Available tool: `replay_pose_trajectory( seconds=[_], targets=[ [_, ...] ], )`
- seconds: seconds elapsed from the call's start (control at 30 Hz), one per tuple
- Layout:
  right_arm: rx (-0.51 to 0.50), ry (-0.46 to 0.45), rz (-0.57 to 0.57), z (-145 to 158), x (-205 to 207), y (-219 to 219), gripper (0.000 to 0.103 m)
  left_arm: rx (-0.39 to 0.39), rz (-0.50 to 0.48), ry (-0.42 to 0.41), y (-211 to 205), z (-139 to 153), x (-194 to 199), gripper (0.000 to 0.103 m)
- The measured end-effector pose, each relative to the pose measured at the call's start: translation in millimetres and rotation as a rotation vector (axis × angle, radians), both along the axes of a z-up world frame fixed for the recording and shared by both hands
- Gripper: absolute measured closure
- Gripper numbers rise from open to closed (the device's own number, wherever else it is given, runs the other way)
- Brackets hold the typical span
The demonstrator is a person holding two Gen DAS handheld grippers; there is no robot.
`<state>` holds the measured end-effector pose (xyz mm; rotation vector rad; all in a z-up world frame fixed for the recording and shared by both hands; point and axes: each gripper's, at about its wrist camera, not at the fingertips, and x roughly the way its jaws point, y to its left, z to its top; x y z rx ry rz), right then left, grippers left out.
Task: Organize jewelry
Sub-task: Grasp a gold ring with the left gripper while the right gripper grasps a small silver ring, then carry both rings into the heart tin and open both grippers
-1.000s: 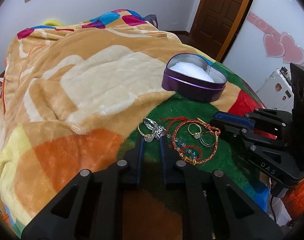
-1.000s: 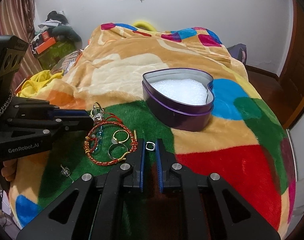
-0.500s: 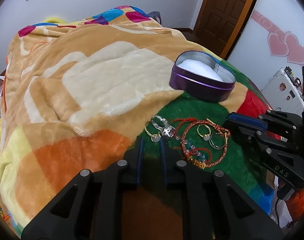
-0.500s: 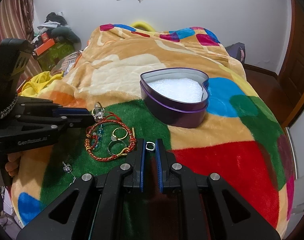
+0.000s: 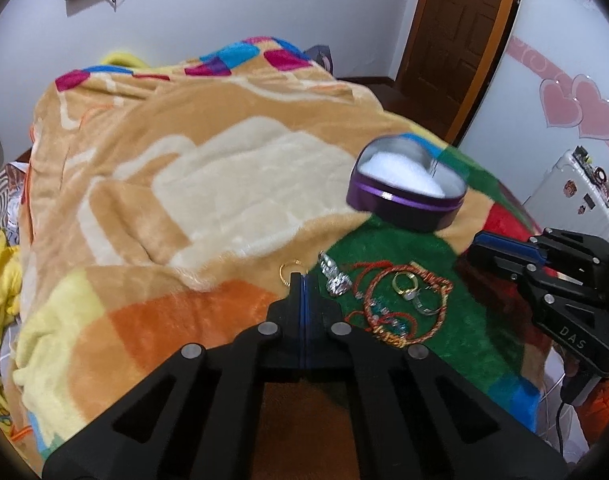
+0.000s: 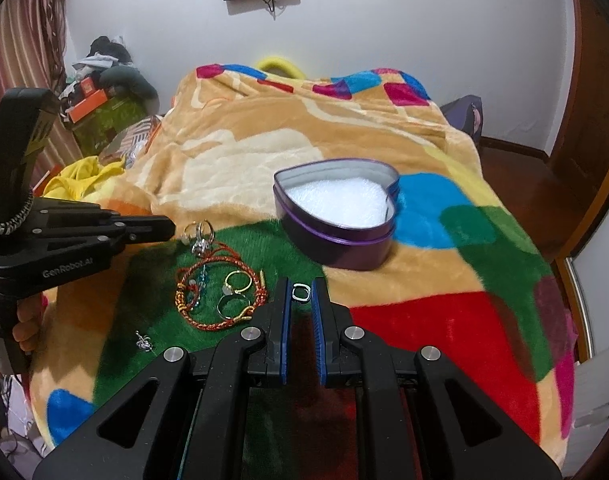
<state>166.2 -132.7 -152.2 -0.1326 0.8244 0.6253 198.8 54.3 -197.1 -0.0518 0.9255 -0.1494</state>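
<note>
Left claw (image 5: 302,280) first: we see its jaws pressed together, and a gold ring (image 5: 293,270) stands up out of the very tips, apparently pinched by its lower edge, hoop facing the camera. It hangs over the near edge of the blanket (image 5: 224,180), where the orange patch meets the green. Just to its right a silver cluster (image 5: 335,280) lies on the green. Beside that, red cord bracelets (image 6: 192,312) lie coiled flat, and two more rings (image 6: 236,280) rest inside their loop. A small silver stud (image 6: 144,342) lies apart, nearer the blanket's near edge.

Further right, the right claw (image 6: 301,286) is nearly closed and pinches a small squarish silver ring (image 6: 301,293) by its two sides, its opening turned face-on to us. It sits low over the seam of green and red.

Beyond it, toward the blanket's middle, the purple heart-shaped tin (image 6: 336,240) stands open with white padding inside. From the right wrist its notch faces right and its length runs across the blanket.
</note>
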Motion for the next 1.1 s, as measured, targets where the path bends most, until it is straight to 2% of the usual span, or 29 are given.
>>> replay_pose_trajectory(
  seconds=[0.23,0.3,0.37,0.47,0.7,0.77,0.8,0.87,1.1],
  targets=[
    [0.021,-0.034,-0.017,14,-2,-5,0.094,0.015,0.001,-0.039,-1,19,-1,0.103],
    [0.026,-0.038,-0.018,16,-2,-5,0.094,0.008,0.000,0.001,2,12,4,0.098],
    [0.029,-0.039,-0.017,18,-3,-5,0.094,-0.001,0.000,0.038,5,3,5,0.084],
    [0.027,-0.036,-0.019,16,-2,-6,0.094,-0.003,-0.006,0.084,4,-12,8,0.077],
    [0.020,-0.023,-0.028,11,1,-11,0.094,0.001,0.003,0.105,3,-31,17,0.078],
    [0.018,-0.024,-0.027,11,1,-11,0.094,0.006,0.006,0.102,4,-31,19,0.093],
    [0.017,-0.025,-0.027,11,2,-11,0.094,0.007,0.012,0.100,6,-31,20,0.097],
    [0.015,-0.034,-0.029,12,4,-10,0.094,-0.006,0.016,0.093,9,-29,20,0.098],
    [0.021,-0.062,-0.041,21,13,-13,0.094,0.026,0.029,0.022,12,-1,18,0.098]
  ],
)
